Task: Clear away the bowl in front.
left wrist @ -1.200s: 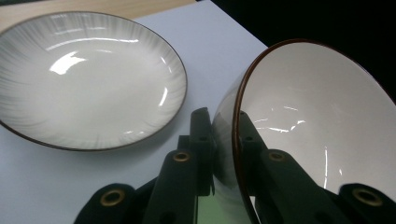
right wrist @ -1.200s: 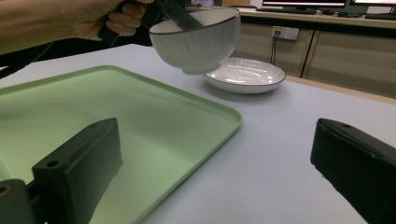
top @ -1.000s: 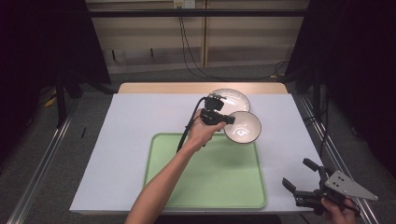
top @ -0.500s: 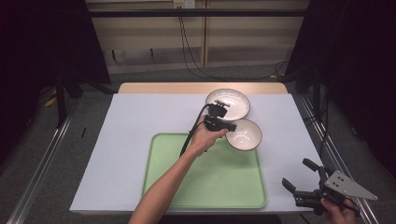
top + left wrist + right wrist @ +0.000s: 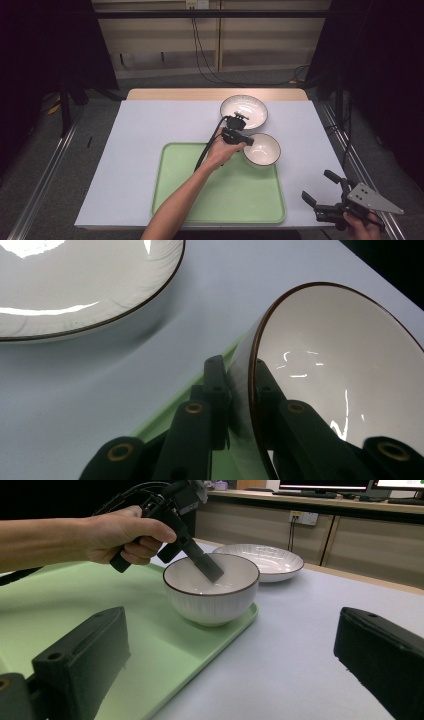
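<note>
while the left claw (image 5: 239, 136) keeps its jaws pinched on the near wall of the small bowl (image 5: 262, 149), one jaw inside and one outside as the left claw view shows, the bowl has come down and toward the person vs a sec ago. earlier it hung just beside the big shallow bowl (image 5: 244, 111), over the white worktop (image 5: 150, 130); now it sits at the far right corner of the green tray (image 5: 220, 200), its base on or just above the tray edge. from the right claw view the small bowl (image 5: 211, 587) looks to touch the tray (image 5: 150, 650) right by the rim, but can't tell if full weight is down yet. big bowl hasn't moved, stays behind on the worktop, apart from the small one.

right claw (image 5: 327, 192) has kept to the near right corner of the worktop, jaws spread, nothing between them, idle.

my read: carry leg is about done, bowl has reached the tray. what's left is to settle it flat, prob a bit further in from the tray rim so it won't tip off the lip, then let go. big bowl likely next.
</note>
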`<action>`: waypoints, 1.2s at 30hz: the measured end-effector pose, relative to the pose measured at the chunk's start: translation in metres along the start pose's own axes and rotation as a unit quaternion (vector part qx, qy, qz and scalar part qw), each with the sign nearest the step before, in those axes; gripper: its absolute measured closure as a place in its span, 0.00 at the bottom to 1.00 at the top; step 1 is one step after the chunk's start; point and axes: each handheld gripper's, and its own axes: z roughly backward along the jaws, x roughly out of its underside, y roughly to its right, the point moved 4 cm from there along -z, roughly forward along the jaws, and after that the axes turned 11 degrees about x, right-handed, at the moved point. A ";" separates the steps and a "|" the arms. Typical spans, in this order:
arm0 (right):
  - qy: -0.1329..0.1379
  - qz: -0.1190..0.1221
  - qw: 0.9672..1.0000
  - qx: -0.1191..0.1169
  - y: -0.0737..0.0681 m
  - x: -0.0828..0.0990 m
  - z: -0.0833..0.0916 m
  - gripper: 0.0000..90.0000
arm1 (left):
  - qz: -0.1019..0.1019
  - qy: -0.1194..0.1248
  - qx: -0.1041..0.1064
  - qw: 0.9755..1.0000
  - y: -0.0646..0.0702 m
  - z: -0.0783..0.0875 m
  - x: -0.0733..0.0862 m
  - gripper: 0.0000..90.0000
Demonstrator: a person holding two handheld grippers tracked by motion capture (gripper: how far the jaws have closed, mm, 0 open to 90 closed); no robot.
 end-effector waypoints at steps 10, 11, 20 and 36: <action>-0.002 0.001 1.000 -0.003 -0.001 0.000 0.000 0.01 | 0.002 -0.011 0.000 1.000 -0.005 -0.002 0.000 0.91; -0.002 0.001 1.000 -0.004 -0.001 0.000 0.000 0.01 | 0.002 -0.012 -0.002 1.000 -0.005 -0.003 0.000 0.91; -0.004 -0.001 1.000 -0.007 -0.001 0.000 0.001 0.01 | -0.030 -0.016 0.003 0.999 -0.002 -0.005 0.001 0.85; -0.002 -0.001 1.000 -0.007 -0.002 -0.001 0.001 0.01 | -0.081 0.029 -0.039 0.995 0.009 0.008 -0.002 0.15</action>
